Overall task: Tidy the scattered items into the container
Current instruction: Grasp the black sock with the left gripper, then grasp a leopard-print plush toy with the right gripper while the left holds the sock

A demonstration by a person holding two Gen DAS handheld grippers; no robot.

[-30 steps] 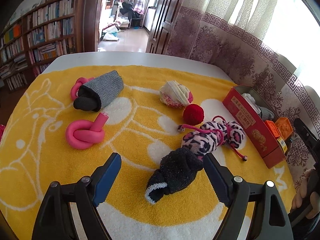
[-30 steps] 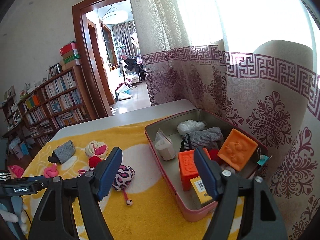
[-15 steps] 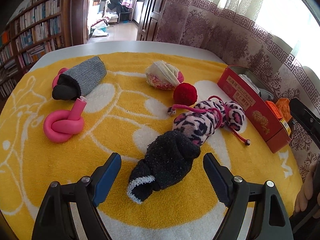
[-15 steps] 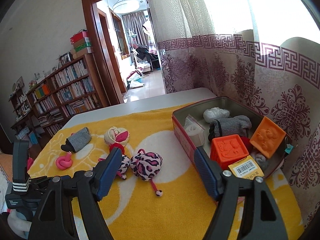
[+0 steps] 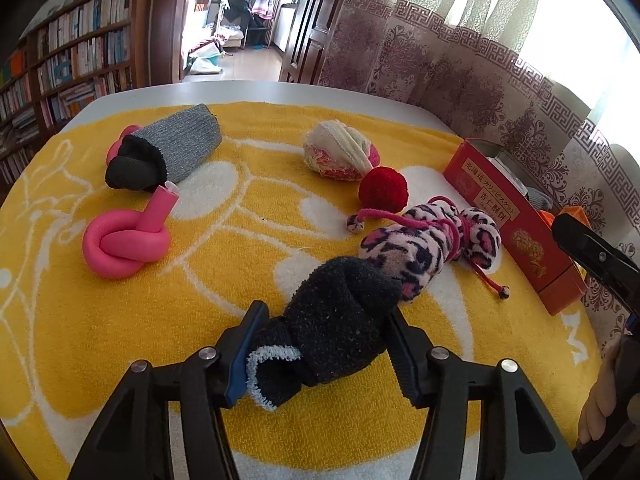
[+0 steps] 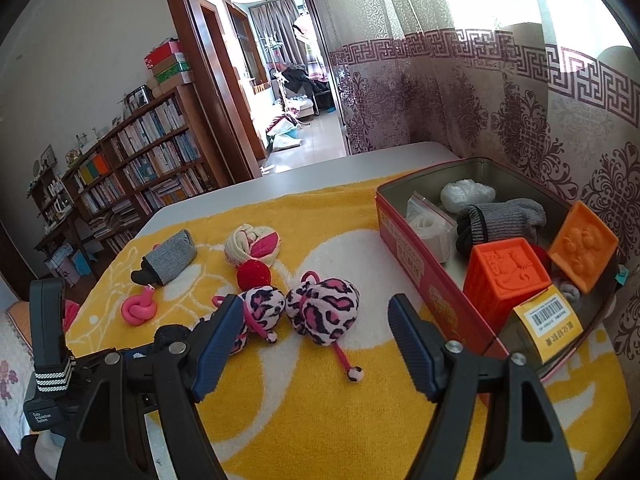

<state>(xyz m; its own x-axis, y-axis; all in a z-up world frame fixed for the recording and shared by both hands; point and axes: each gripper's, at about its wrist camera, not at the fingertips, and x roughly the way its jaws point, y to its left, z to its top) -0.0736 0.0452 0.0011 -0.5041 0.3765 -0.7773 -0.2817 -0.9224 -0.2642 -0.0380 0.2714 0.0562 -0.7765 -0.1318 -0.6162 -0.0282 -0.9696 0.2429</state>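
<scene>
A black fuzzy sock (image 5: 344, 332) lies on the yellow towel (image 5: 248, 280), its far end against a pink leopard-print toy (image 5: 424, 244). My left gripper (image 5: 326, 312) straddles the sock; its jaws are closing and both pads press the sock's sides. Farther off lie a red pom-pom (image 5: 383, 190), a cream and pink sock ball (image 5: 340, 154), a grey sock (image 5: 176, 148) and a knotted pink foam tube (image 5: 124, 244). The red tin (image 6: 416, 272) stands at the right. My right gripper (image 6: 313, 300) hovers open above the towel, short of the leopard-print toy (image 6: 324, 308), holding nothing.
The tin holds two orange blocks (image 6: 506, 276), a yellow barcoded box (image 6: 550, 322), a grey sock (image 6: 500, 220) and white bags (image 6: 428, 228). A patterned curtain (image 6: 500, 112) hangs behind the tin. Bookshelves (image 6: 140, 168) and an open doorway lie beyond the table's far edge.
My left gripper sank over the black sock and its jaws drew in onto it. My right gripper swung left from the tin toward the leopard-print toy, staying open.
</scene>
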